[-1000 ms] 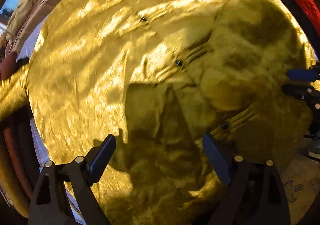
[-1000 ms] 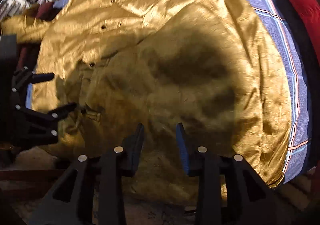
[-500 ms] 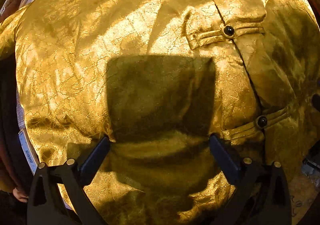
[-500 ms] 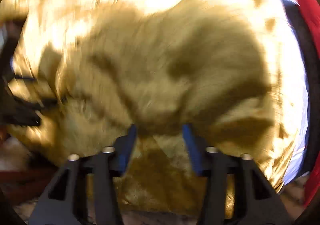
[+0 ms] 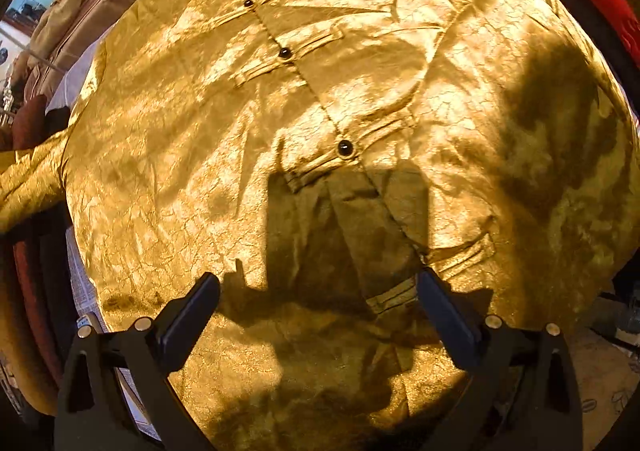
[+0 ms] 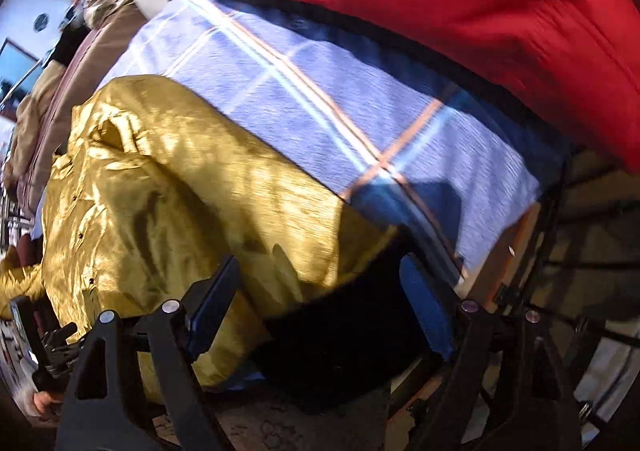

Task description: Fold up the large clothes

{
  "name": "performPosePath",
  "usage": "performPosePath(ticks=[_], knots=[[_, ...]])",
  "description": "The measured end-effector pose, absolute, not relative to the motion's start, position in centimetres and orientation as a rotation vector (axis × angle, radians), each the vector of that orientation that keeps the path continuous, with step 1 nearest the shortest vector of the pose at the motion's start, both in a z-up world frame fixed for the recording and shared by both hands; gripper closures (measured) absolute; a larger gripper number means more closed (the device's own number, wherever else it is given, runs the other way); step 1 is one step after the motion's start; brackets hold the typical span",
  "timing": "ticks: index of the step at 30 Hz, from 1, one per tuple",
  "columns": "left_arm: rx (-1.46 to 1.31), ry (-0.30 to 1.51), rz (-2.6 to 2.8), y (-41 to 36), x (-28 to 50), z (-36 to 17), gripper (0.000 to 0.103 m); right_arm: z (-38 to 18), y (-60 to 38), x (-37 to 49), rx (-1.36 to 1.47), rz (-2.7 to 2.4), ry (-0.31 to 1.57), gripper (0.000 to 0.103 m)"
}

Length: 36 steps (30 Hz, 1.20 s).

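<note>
Left wrist view is filled almost edge to edge by a gold jacket (image 5: 208, 155), spread front-up on a bed with a blue checked sheet (image 6: 320, 99); its row of dark buttons (image 5: 345, 147) runs from the upper left of the frame toward the lower middle. A red cushion (image 6: 440, 11) lies along the upper right in the right wrist view, beyond the bare sheet. The cloth looks thin, shiny and crinkled, so I judge it light, soft and slippery, best pinched at a hem or sleeve edge rather than mid-panel. The jacket's far edge crosses the sheet on a diagonal, leaving open room toward the cushion; its near edge hangs over the bed side at the bottom of the frame. The left gripper (image 5: 318, 315) hangs above the front panel, jaws spread wide and empty. The right gripper (image 6: 320, 303) is opening, nothing pinched, over the lower corner.
</note>
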<state>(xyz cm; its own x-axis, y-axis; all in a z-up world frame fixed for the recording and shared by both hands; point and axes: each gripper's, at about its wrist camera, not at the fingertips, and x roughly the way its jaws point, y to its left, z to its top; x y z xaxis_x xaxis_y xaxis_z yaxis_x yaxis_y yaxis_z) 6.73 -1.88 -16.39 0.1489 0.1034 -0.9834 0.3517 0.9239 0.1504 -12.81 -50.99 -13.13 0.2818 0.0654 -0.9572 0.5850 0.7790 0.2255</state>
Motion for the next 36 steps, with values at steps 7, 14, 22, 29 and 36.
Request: performPosePath(ticks=[7, 14, 22, 29, 36], knots=[[0.463, 1.394, -0.239, -6.7, 4.3, -15.0, 0.006, -17.6, -55.2, -19.3, 1.019, -0.45, 1.257, 0.022], [0.485, 1.414, -0.26, -6.5, 2.7, -16.5, 0.006, -23.0, -53.0, -20.7, 1.351, -0.437, 1.168, 0.033], [0.471, 1.422, -0.264, -6.8, 1.7, -17.5, 0.006, -19.7, -50.7, -16.5, 1.124, -0.378, 1.211, 0.087], [0.391, 1.413, -0.226, -5.5, 1.5, -17.6, 0.006, -6.5, -49.2, -8.6, 0.674, -0.205, 1.107, 0.094], [0.314, 1.393, -0.173, -3.3, 1.5, -16.7, 0.006, 8.2, -45.9, 0.1, 0.252, -0.037, 0.917, 0.095]])
